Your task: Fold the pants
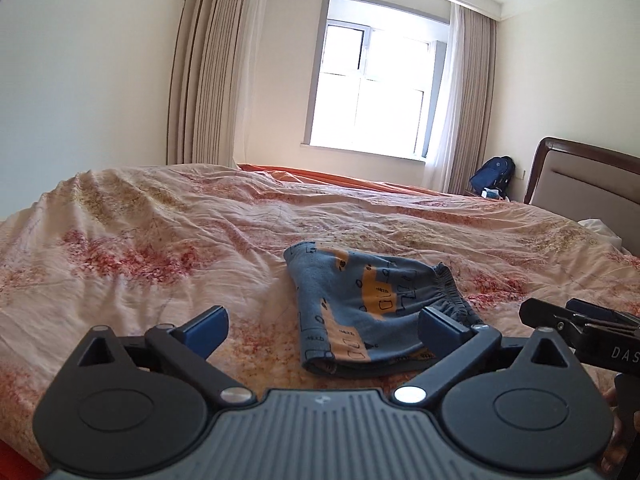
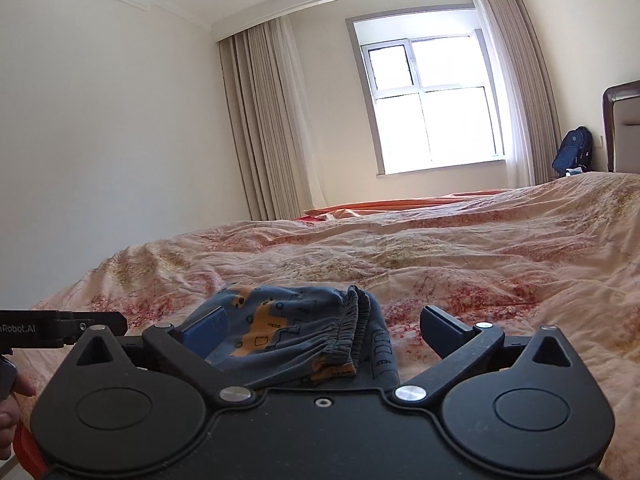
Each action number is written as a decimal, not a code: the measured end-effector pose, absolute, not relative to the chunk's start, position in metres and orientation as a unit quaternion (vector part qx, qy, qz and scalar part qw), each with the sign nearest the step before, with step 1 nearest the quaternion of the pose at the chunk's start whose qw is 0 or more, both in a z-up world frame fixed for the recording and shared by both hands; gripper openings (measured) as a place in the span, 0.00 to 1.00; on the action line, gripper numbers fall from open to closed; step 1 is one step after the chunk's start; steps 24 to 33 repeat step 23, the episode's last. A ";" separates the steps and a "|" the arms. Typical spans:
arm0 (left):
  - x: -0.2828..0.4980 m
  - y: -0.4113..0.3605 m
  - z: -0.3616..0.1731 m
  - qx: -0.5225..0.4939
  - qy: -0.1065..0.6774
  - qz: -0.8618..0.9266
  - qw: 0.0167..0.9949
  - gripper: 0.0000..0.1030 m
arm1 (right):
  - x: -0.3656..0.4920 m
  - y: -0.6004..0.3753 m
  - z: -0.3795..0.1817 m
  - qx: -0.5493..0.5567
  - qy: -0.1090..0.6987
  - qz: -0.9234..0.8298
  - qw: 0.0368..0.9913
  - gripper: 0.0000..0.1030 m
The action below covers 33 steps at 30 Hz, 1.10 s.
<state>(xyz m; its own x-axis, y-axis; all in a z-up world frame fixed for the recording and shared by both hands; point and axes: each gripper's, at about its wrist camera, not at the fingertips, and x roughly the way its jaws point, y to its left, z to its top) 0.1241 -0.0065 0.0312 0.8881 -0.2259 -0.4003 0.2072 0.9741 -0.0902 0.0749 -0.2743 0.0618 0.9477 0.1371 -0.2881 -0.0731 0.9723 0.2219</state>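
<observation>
Here, folded blue pants (image 1: 360, 312) with orange print, lying in a compact bundle on the floral bedspread (image 1: 160, 232). Left gripper (image 1: 322, 330) spread wide, grasping nothing. Right gripper (image 2: 324, 332) likewise released, pants just ahead, elastic waistband (image 2: 352, 328) between the fingers, untouched.

Daylight is given by the window (image 1: 372, 88), which is blown out w/ glare. The walls stay dim. Strong fisheye bending and dark corners are seen in both views. No motion blur is noted.
</observation>
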 end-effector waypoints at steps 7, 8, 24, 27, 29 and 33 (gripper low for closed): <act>0.076 0.003 0.017 -0.010 0.210 -0.098 0.973 1.00 | 0.016 -0.252 0.057 0.076 0.168 0.049 0.982 1.00; 0.073 0.004 0.015 -0.011 0.212 -0.094 0.973 1.00 | 0.011 -0.250 0.057 0.074 0.168 0.049 0.982 1.00; 0.070 0.011 0.011 -0.020 0.214 -0.086 0.973 1.00 | -0.007 -0.243 0.057 0.064 0.164 0.042 0.983 1.00; 0.070 0.011 0.011 -0.020 0.214 -0.086 0.973 1.00 | -0.007 -0.243 0.057 0.064 0.164 0.042 0.983 1.00; 0.070 0.011 0.011 -0.020 0.214 -0.086 0.973 1.00 | -0.007 -0.243 0.057 0.064 0.164 0.042 0.983 1.00; 0.070 0.011 0.011 -0.020 0.214 -0.086 0.973 1.00 | -0.007 -0.243 0.057 0.064 0.164 0.042 0.983 1.00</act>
